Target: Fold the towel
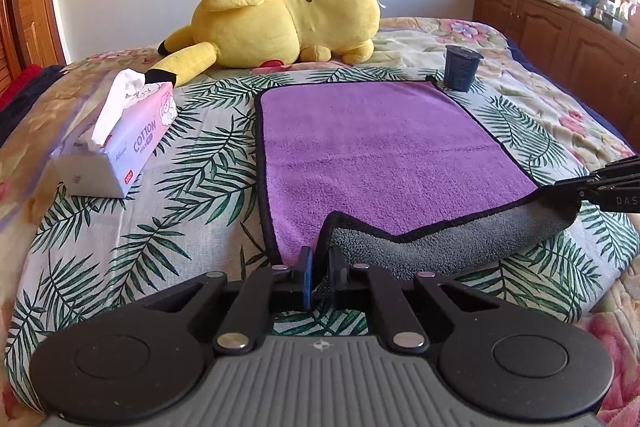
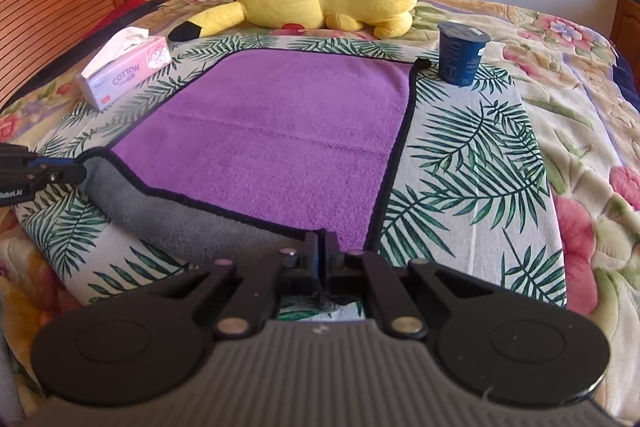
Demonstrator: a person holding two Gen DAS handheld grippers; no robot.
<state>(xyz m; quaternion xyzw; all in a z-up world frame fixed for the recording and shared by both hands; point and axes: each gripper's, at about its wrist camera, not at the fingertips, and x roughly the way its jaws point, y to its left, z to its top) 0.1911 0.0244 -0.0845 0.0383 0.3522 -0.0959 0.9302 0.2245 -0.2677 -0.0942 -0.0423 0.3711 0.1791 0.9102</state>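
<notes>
Both my tongs pinch the towel's near edge.
My left tongs and right tongs are closed on the near corners of the towel, lifted so its grey underside shows; the rest lies flat ahead on the bed.
</notes>
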